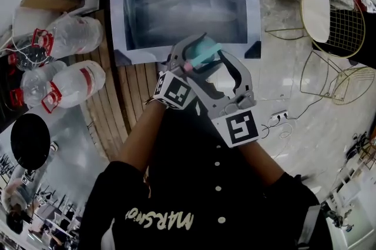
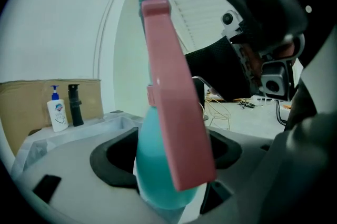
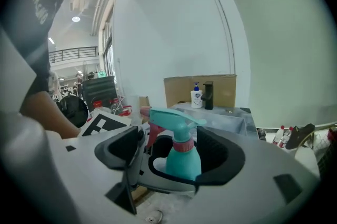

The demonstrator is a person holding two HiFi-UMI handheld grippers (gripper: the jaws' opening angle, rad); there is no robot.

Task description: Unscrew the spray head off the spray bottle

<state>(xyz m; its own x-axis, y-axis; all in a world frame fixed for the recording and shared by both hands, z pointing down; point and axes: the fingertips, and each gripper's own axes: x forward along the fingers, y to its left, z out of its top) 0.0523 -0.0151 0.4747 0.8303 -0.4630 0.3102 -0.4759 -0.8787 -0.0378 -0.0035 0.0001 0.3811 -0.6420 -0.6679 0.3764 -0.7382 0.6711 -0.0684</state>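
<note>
A teal spray bottle [image 1: 204, 50] with a pink trigger [image 2: 174, 101] and pink collar [image 3: 184, 146] is held up in front of the person, over the wooden counter edge. My left gripper [image 2: 166, 178] is shut on the bottle's round teal body [image 2: 158, 165]. My right gripper [image 3: 171, 152] stands open around the neck and teal spray head [image 3: 174, 116], with its dark pads [image 3: 120, 145] clear of the bottle on both sides. In the head view the left gripper [image 1: 187, 60] and the right gripper [image 1: 220, 66] meet at the bottle.
A plastic-lined sink basin [image 1: 132, 7] lies just beyond the bottle. Several clear water bottles [image 1: 73, 37] lie at the left. A wire chair [image 1: 329, 19] stands at the right. A soap dispenser [image 2: 57, 112] and a black bottle [image 2: 75, 106] stand by a cardboard box [image 2: 26, 101].
</note>
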